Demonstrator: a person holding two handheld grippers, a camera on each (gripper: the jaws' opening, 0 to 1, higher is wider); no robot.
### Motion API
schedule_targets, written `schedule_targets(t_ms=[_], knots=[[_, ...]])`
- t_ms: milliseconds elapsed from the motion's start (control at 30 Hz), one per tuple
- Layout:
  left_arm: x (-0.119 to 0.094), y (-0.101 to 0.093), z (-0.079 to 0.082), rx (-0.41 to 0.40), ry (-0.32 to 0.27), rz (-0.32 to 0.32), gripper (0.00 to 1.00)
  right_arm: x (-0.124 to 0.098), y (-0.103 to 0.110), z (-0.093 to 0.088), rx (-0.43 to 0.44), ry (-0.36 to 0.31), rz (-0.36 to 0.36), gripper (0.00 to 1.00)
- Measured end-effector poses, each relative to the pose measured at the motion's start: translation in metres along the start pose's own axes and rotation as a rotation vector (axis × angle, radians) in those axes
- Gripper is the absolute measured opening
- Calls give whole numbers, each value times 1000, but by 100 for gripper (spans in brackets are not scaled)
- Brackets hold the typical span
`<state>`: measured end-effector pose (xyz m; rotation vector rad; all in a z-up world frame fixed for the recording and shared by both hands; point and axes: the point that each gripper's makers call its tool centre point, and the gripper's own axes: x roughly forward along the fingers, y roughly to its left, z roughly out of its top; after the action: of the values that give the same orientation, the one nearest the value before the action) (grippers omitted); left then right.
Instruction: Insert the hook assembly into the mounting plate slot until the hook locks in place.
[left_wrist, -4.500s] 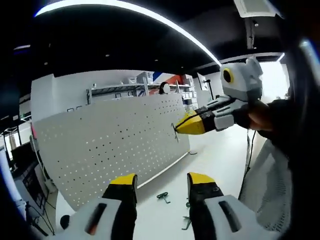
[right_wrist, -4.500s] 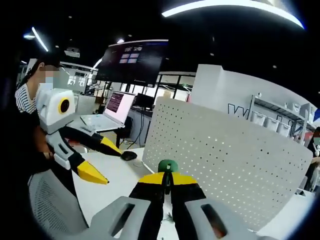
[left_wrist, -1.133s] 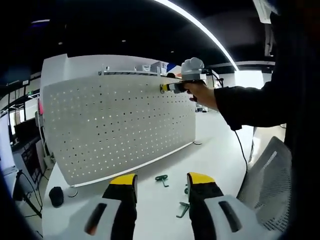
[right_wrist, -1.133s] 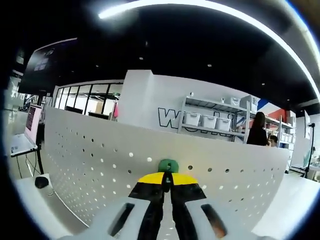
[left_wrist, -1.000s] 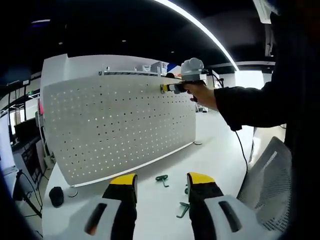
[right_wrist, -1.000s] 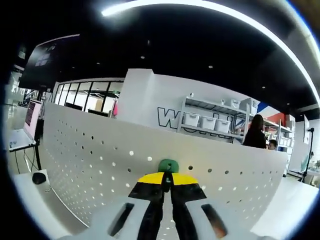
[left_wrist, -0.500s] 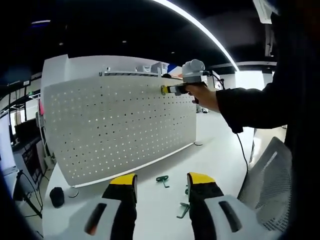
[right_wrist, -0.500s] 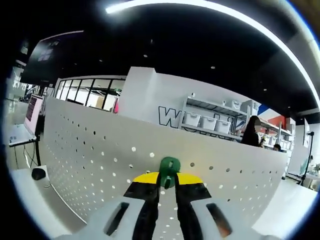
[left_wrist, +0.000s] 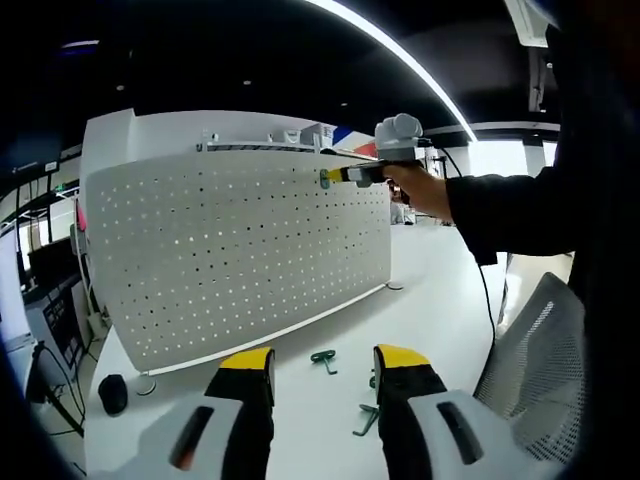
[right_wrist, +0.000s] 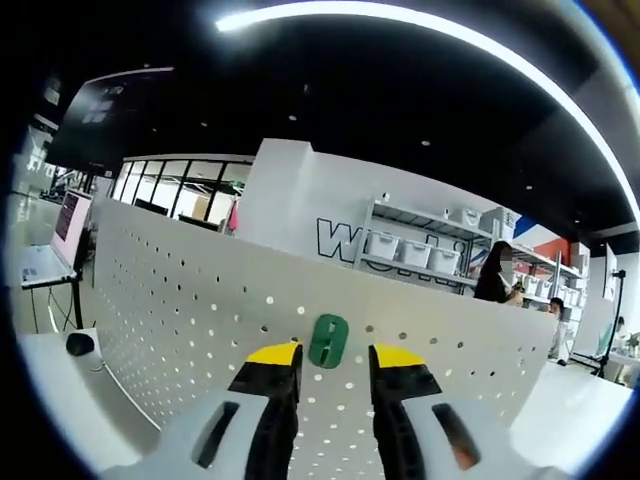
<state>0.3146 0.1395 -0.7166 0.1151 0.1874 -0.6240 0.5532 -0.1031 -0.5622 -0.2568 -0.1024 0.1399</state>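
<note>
The green hook (right_wrist: 328, 340) sits on the pegboard (right_wrist: 180, 310) near its top edge, between the parted jaws of the right hand-held gripper (right_wrist: 333, 362). It looks light, stiff plastic; pinch its flat body. The left hand-held gripper (left_wrist: 322, 372) hangs wide, empty.

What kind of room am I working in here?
Probably an open-plan office or lab: a white perforated pegboard panel stands on a white table, storage shelves with white bins line the wall, and a mesh office chair sits nearby.
</note>
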Motion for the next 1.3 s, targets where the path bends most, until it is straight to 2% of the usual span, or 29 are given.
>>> schedule_targets(t_ms=[600,1067,1300], knots=[[-1,-2,1,10,-2,-9,40,-37,2,-3,14,4,34,31],[-2,-2,4,12,-13,-7,40,-68,33,-16,-1,43,135,32],[-1,-3,2,15,-6,-12,40,-87,57,-27,-2,70,204,32]])
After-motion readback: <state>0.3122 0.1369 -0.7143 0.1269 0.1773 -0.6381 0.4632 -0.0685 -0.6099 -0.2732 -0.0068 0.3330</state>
